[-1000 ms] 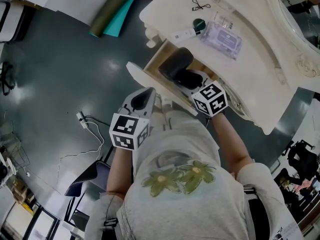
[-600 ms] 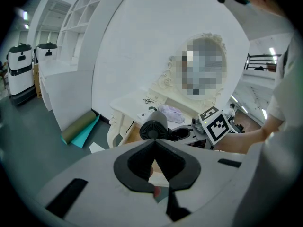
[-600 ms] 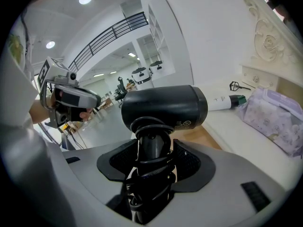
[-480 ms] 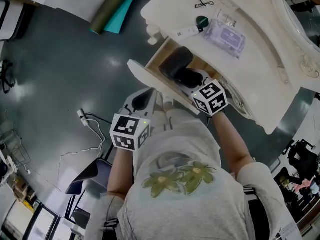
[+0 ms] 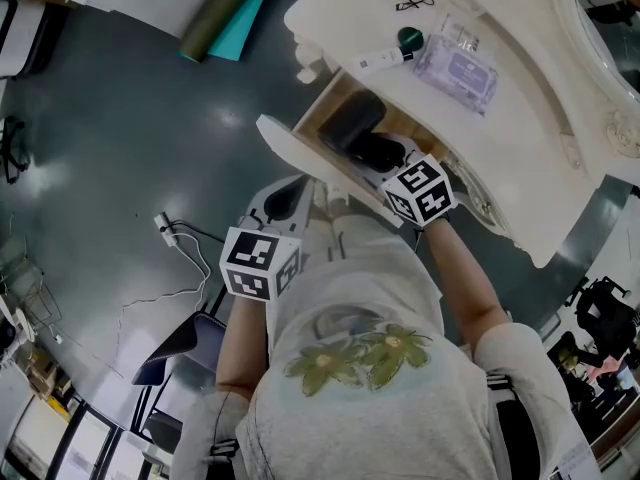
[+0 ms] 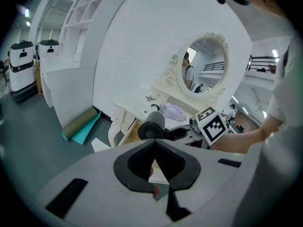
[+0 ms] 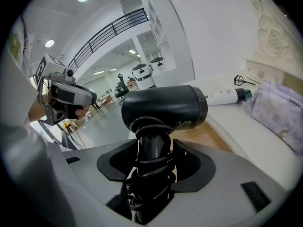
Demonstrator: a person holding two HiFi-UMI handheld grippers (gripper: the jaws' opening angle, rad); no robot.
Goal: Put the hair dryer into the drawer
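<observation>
A black hair dryer (image 5: pixel 350 123) lies with its barrel inside the open drawer (image 5: pixel 300 153) of the white dressing table. Whether it rests on the wooden drawer bottom (image 7: pixel 210 137) I cannot tell. My right gripper (image 5: pixel 388 160) is shut on the handle of the hair dryer (image 7: pixel 163 108), with the coiled black cord bunched between the jaws of the right gripper (image 7: pixel 152 159). My left gripper (image 5: pixel 287 196) hangs just in front of the drawer's front panel. In its own view the left gripper (image 6: pixel 154 148) is shut with nothing in it.
On the dressing table (image 5: pixel 520 168) lie a white tube (image 5: pixel 380 60), a purple packet (image 5: pixel 455 68) and a black hair clip (image 5: pixel 405 3). An oval mirror (image 6: pixel 204 63) stands behind. A rolled green mat (image 5: pixel 225 13) and a white plug with cable (image 5: pixel 165 238) lie on the grey floor.
The head view has slid a little, so the table sits slightly higher in the picture. The right gripper keeps the dryer at the drawer. The left gripper has hardly moved.
</observation>
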